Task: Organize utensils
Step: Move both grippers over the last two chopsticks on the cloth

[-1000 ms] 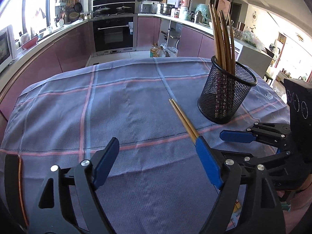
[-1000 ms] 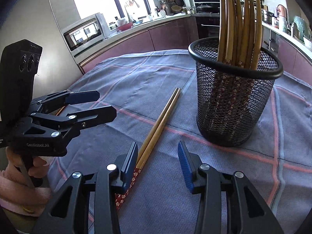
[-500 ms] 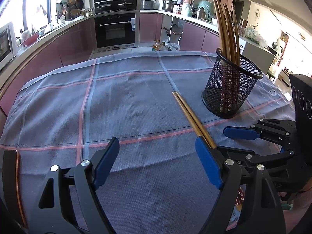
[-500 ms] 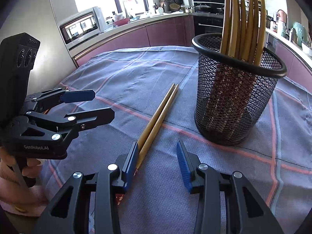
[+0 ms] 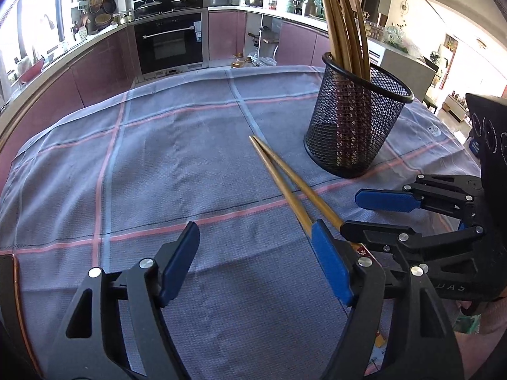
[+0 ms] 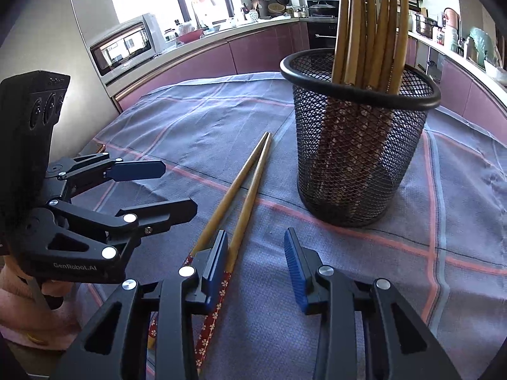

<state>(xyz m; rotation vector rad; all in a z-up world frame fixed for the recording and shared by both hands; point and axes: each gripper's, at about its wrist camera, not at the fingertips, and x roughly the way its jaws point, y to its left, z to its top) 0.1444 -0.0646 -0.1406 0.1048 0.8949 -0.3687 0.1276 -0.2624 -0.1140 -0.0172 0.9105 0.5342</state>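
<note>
A pair of slim, tapered bamboo chopsticks with red flower-patterned handle ends (image 6: 244, 190) lies flat on the blue-grey checked tablecloth with pink lines (image 5: 158, 164), tips together and pointing toward the kitchen, just beside the round black wire-mesh holder (image 6: 358, 145), which already stands full of matching chopsticks. The right gripper (image 6: 256, 262) sits low over the patterned ends; its jaws have just been closing, yet they grasp nothing: one stick lies in the gap close against the inner pad, the other runs outside that finger, so a squeeze from here would likely catch only one. The left gripper (image 5: 256, 259) hangs open over bare cloth beside the pair; its jaws have also just been narrowing, with nothing between them. To my eye these sticks are light, stiff and smooth, apt to roll or scissor apart when pinched, and hard to lift off soft cloth because they lie so low. I would take both together at the thicker patterned end, where there is more to bite on, then tip them upright into the holder. The only writing I can read is "GenRobot.AI" on the left gripper's body in the right wrist view; other lettering on the black housings is too small to make out.
</note>
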